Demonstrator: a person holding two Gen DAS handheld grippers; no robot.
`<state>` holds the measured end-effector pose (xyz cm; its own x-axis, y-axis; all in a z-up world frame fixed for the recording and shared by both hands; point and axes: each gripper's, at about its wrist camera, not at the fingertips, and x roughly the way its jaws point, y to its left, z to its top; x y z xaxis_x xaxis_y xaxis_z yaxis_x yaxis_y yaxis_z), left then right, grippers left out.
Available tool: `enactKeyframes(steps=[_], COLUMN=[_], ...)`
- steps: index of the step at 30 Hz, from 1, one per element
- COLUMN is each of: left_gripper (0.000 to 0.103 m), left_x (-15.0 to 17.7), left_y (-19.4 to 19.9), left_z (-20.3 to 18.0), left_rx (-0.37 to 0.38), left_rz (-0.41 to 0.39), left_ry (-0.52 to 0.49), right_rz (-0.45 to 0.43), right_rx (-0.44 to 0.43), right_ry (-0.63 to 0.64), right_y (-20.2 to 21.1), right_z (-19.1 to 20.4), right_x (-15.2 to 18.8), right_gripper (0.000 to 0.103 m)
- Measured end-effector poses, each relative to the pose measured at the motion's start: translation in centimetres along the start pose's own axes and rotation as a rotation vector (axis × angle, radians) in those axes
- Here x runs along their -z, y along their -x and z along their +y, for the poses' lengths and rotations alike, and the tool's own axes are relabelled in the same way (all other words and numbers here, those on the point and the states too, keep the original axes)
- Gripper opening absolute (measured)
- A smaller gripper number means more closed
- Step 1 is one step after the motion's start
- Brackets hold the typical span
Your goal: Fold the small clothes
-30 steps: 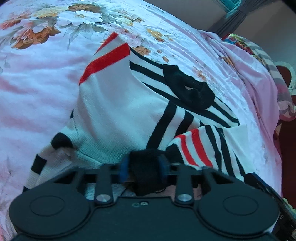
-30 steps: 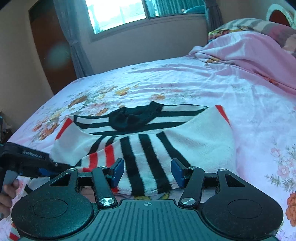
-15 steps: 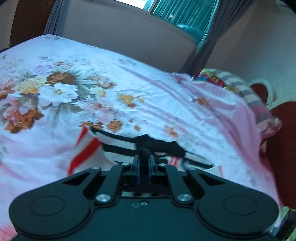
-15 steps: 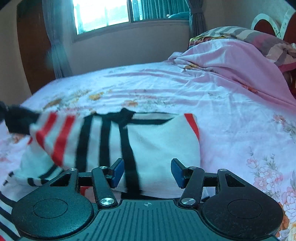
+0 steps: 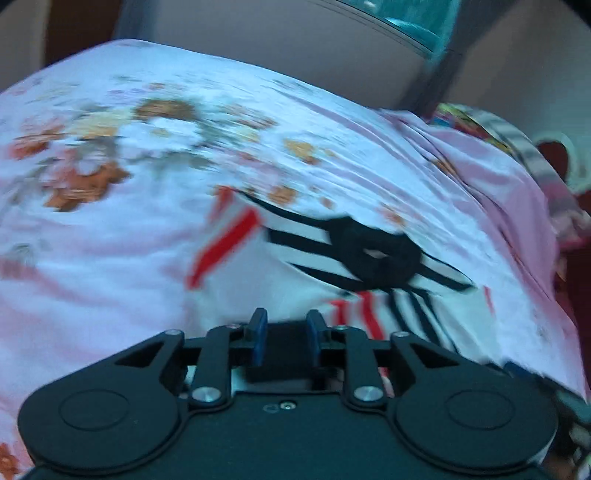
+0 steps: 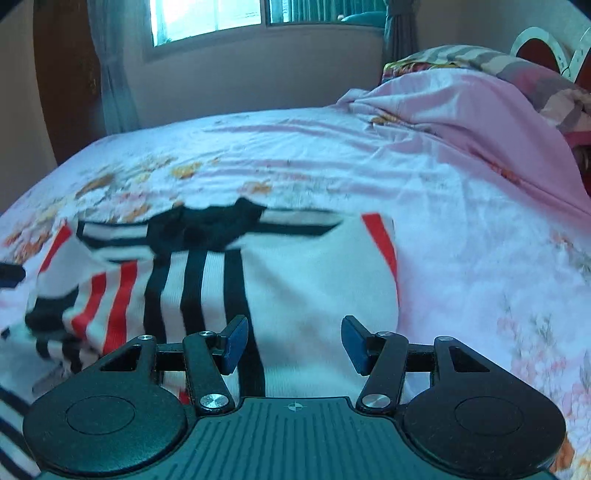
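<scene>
A small white knit sweater [image 6: 295, 288] with black and red stripes and a black collar [image 6: 207, 225] lies on the bed, its left sleeve folded over the body. It also shows, blurred, in the left wrist view [image 5: 295, 273]. My left gripper [image 5: 284, 325] stands partly open and empty just before the sweater's near edge. My right gripper [image 6: 293, 339] is open and empty, low over the sweater's hem.
The bed has a pink floral sheet [image 6: 461, 221]. A pink blanket and pillows [image 6: 480, 96] are heaped at the right by the headboard. A wall with a window [image 6: 210, 18] and curtains lies beyond the bed.
My left gripper has let go of the black sleeve cuff and opened, and the sleeve now lies across the sweater. My right gripper stayed open over the hem.
</scene>
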<state>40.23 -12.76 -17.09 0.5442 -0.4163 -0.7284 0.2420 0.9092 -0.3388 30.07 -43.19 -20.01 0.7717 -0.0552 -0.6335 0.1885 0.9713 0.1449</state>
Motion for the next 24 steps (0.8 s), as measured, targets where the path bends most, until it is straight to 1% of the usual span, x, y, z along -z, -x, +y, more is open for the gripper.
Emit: enactKeyframes(steps=[2,3,5,6,7,8,10,11,12,14,17,19,20,21,24], left_gripper=[0.024,0.025,0.023,0.024,0.024,0.023,0.022,0.022,0.023,0.025,0.025,0.024,0.022,0.022,0.023], left_x=[0.7,1.5,3.6,4.4,4.9,4.9,4.1,3.3,2.3,0.9,-1.3,-2.2,-2.5,-2.9,-4.4], left_y=[-1.5,-2.7,-4.8,-5.2,-5.0,-4.8,-4.0,-3.9,-3.7,-3.8,-5.8,-7.2,-7.8,-8.3,-8.9], left_z=[-1.3,-1.8,-1.7,-1.4,-1.5,-1.7,-1.9,-1.9,-1.9,-1.5,-0.4,0.8,1.4,2.0,4.1], left_rx=[0.007,-0.013,-0.076,-0.075,-0.075,-0.082,-0.07,-0.061,-0.068,-0.104,-0.155,-0.197,-0.213,-0.228,-0.252], left_rz=[0.038,0.063,0.122,0.113,0.085,0.086,0.09,0.077,0.054,0.019,0.028,0.038,0.036,0.031,-0.013], left_ry=[-0.033,-0.058,-0.086,-0.103,-0.136,-0.155,-0.131,-0.121,-0.121,-0.138,-0.124,-0.11,-0.106,-0.099,-0.034], right_rz=[0.005,0.024,0.097,0.126,0.1,0.096,0.098,0.089,0.066,0.024,0.009,0.008,0.009,0.007,-0.021], right_rx=[0.01,0.018,0.03,0.025,0.015,0.01,-0.006,-0.016,-0.027,-0.029,-0.033,-0.029,-0.027,-0.024,0.008], right_ry=[-0.007,-0.006,0.005,0.013,0.02,0.022,0.016,0.009,-0.003,-0.003,0.022,0.037,0.042,0.045,0.06], right_y=[-0.7,-1.2,-2.5,-3.0,-2.7,-2.6,-2.2,-2.0,-1.7,-1.2,-1.5,-2.4,-2.8,-3.2,-4.7], right_z=[0.2,0.2,-0.1,-0.3,-0.5,-0.6,-0.8,-0.9,-1.1,-1.0,-0.1,0.2,0.3,0.4,0.0], right_x=[-0.3,-0.1,1.0,2.0,2.8,3.0,2.4,2.1,1.5,0.5,-0.9,-1.6,-1.9,-2.0,-3.1], right_gripper=[0.056,0.056,0.056,0.056,0.056,0.056,0.056,0.056,0.056,0.056,0.056,0.056,0.056,0.056,0.056])
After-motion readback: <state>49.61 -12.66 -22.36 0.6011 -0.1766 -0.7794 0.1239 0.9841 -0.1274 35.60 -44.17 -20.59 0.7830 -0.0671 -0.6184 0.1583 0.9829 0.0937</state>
